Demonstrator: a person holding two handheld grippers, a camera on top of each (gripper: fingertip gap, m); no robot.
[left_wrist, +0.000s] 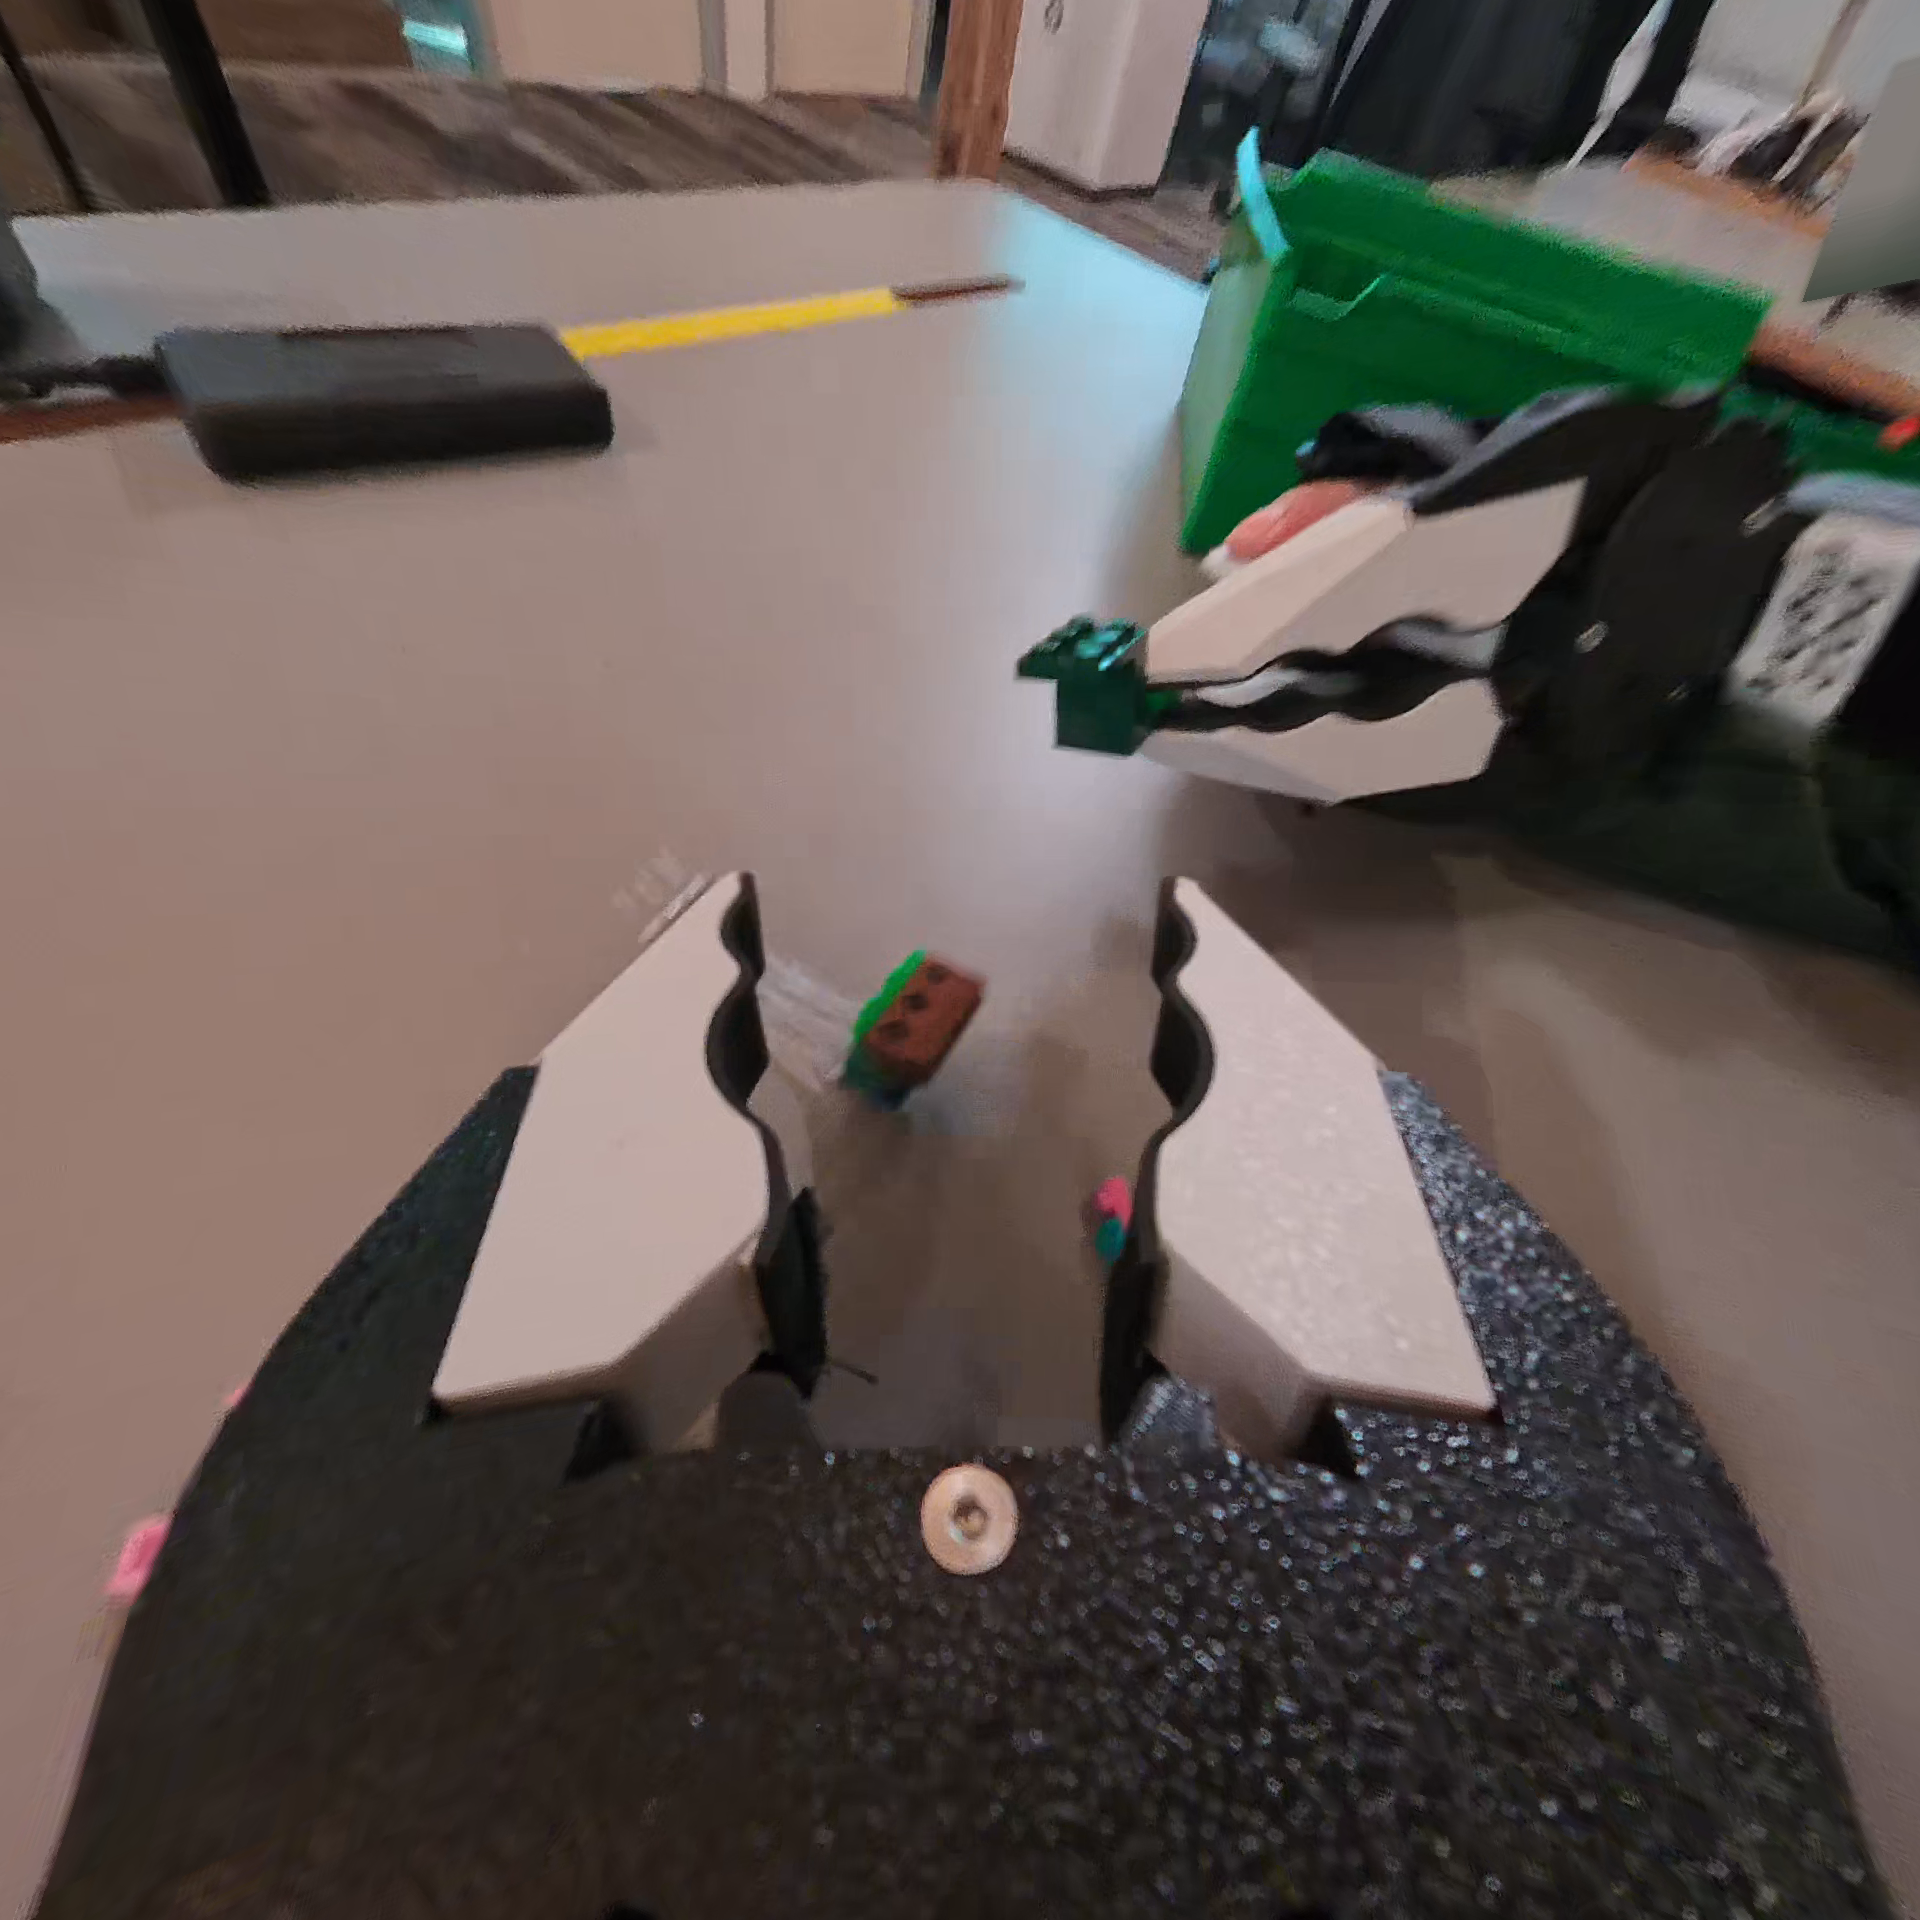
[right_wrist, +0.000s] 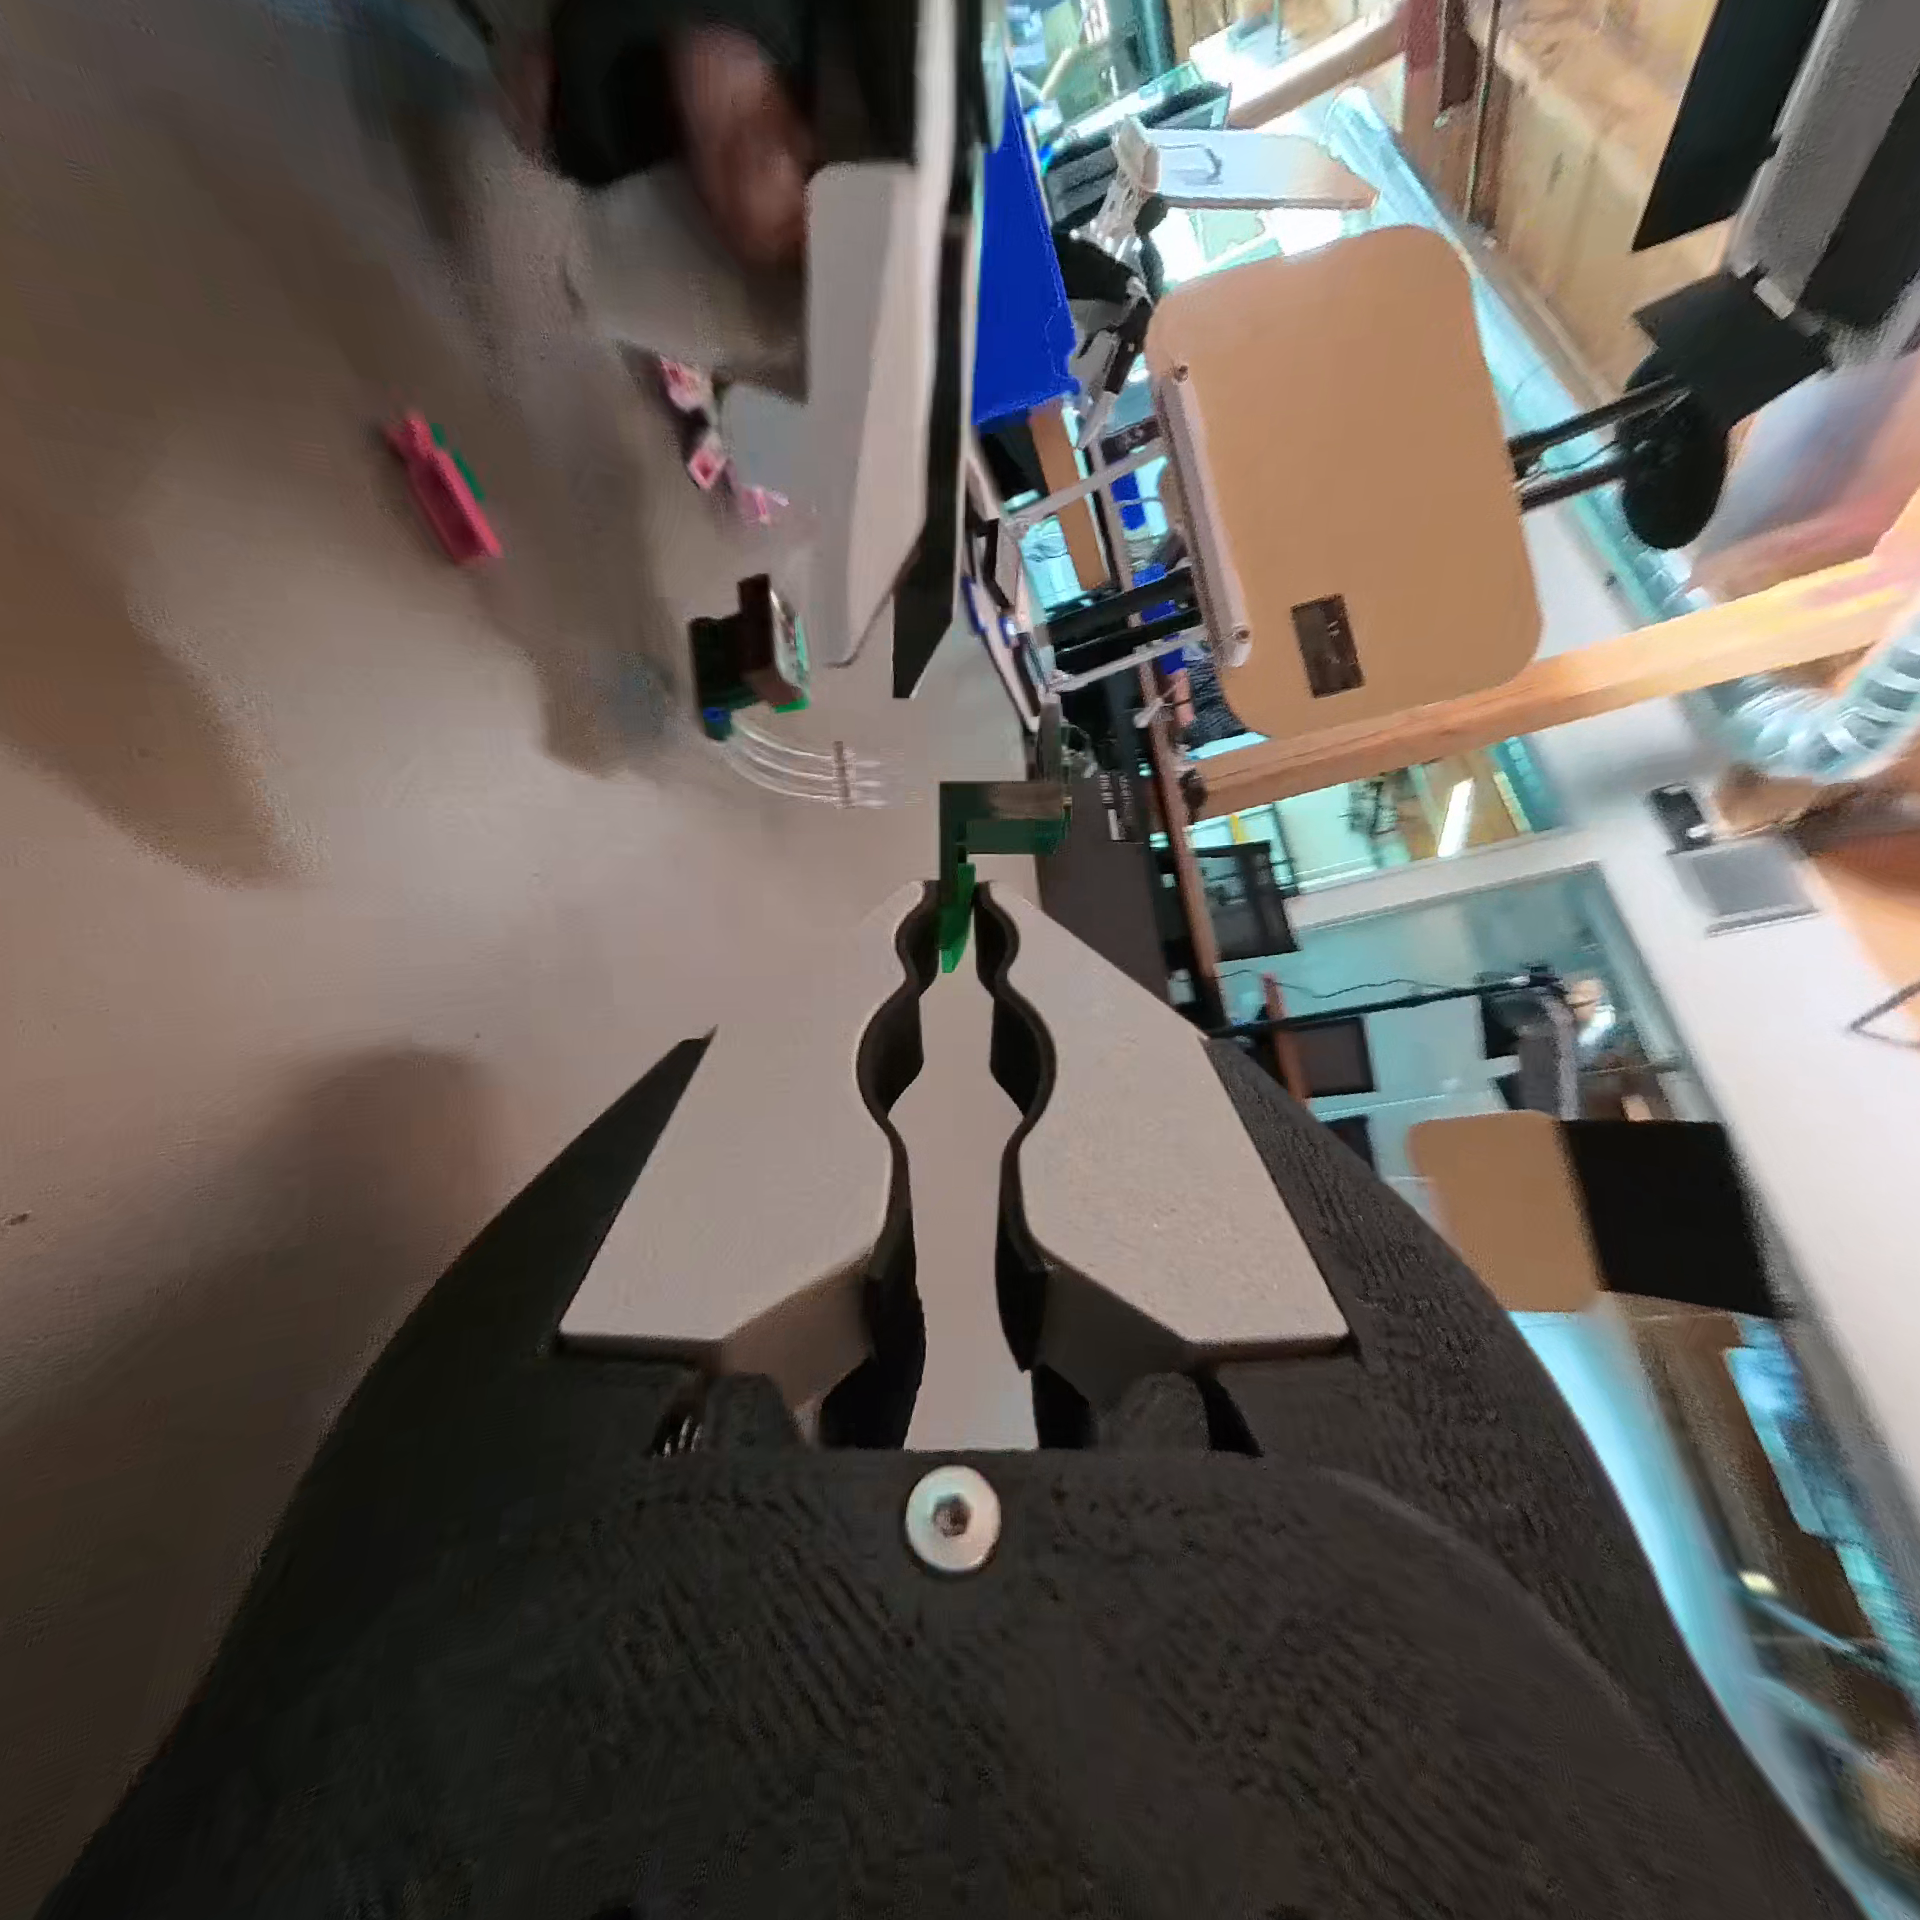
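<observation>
Evidently the right gripper (right_wrist: 954, 902) pinches a green brick piece (right_wrist: 997, 826) only at its tips, so it could slip; the left gripper (left_wrist: 956, 894) gapes empty over a brown brick (left_wrist: 920, 1023) on the tabletop (left_wrist: 416, 675)

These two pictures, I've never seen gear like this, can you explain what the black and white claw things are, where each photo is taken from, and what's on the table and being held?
Those claws are two hand-held grippers, each with two pale fingers on a black body; a person squeezes them by hand. Each carries a camera looking along its fingers.

The left wrist view shows the left gripper, open and holding nothing, above a beige table. Just ahead of it a small brown and green brick piece lies on the table. Farther back are a flat black device and a green box.

The right wrist view is rolled sideways. The right gripper is shut on a dark green brick piece. A pink brick piece lies on the table.
</observation>
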